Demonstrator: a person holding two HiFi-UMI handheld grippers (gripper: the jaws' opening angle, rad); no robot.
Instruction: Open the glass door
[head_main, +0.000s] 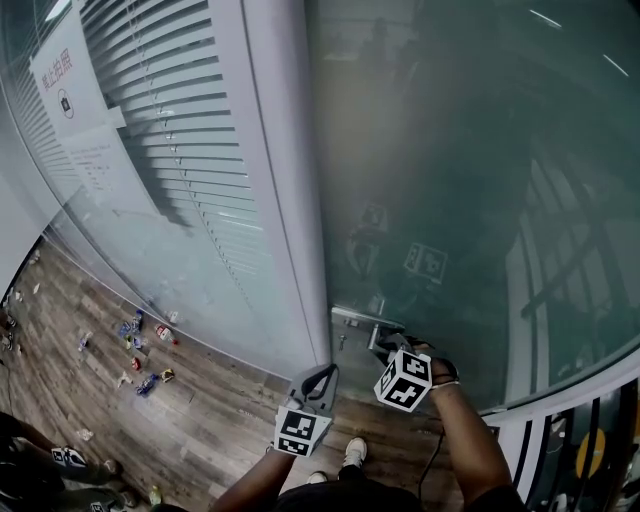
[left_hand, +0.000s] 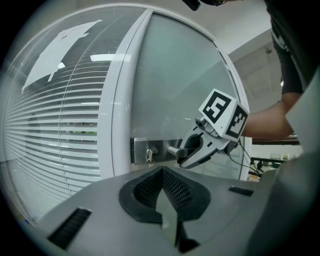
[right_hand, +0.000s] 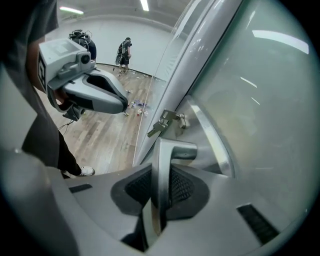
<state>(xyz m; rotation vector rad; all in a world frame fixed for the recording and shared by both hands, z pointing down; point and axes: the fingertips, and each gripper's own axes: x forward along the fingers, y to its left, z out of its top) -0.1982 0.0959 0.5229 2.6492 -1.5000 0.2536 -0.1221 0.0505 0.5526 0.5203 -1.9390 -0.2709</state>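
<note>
Now the right hand-held gripper (right_hand: 159, 197) clamps the door handle (right_hand: 176, 150)

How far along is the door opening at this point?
Done: the right tool is clamped on the silver metal lever handle. In hand: that grip, lever looking about level. Remaining: the frosted glass door sits flush with its white frame, unopened. The left tool is shut on nothing.
</note>
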